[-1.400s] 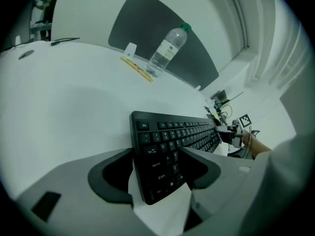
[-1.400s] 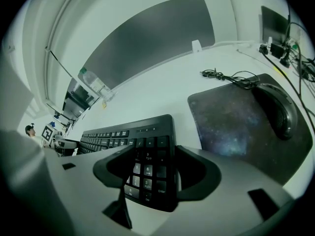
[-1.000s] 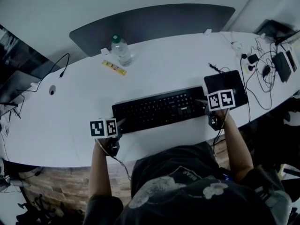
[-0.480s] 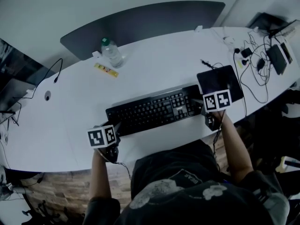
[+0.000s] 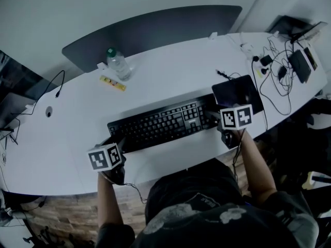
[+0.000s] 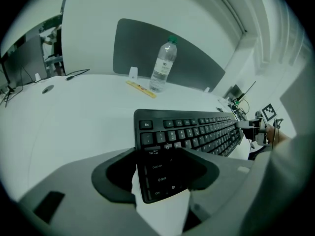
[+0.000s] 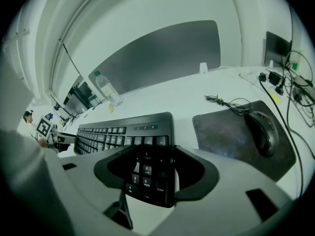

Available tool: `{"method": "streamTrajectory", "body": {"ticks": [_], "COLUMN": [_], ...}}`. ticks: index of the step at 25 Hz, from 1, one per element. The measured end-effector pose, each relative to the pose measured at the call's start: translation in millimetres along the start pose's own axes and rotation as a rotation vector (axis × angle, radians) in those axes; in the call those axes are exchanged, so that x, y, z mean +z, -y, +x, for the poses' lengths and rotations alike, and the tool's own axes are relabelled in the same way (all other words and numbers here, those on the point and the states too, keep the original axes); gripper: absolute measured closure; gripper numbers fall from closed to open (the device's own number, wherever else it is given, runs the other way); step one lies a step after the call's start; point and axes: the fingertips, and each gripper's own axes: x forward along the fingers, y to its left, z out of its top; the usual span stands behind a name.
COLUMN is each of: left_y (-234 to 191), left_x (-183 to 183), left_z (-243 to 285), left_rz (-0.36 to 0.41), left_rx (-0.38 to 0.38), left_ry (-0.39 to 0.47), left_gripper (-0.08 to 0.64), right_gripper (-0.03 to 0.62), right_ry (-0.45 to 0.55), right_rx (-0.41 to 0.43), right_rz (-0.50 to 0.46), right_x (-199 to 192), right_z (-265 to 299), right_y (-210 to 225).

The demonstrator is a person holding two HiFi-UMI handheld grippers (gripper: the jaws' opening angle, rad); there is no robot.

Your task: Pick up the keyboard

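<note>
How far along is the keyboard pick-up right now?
Done: the left gripper and right gripper have their fingers clamped on opposite ends of the keyboard. In hand: the lift; it seems barely clear of the table. Left: raising it well clear.

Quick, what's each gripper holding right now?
Left gripper: jaws closed on the left end of the keyboard.
Right gripper: jaws closed on the keyboard's number-pad end.
</note>
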Motion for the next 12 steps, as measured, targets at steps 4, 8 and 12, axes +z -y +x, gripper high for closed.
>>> {"method": "streamTrajectory", "body": {"ticks": [4,8,12], "left_y": [-5.7,-9.0,-0.5], "left_x": [6.3,11.4,16.4], "left_z": [-10.6,-21.5,-32.5], "left_rz": [-0.009,-0.021,-0.02], "left_rx": [0.013,0.027,0.037], "left_ry": [0.044,0.079,0.118], "left_gripper": [0.306,0.307,0.307], "right_gripper": [0.348,0.348,0.348], "right_ry": [0.054,0.098,0.147], "right_rx": [0.005,0.01,0.016], "right_rz": [-0.042,-0.081,-0.102], "right_x": [15.6,30.5,38.6], "right_z": [-3.4,-8.4,-22.0], "right_y": [-12.0,-22.4,-23.4]}}
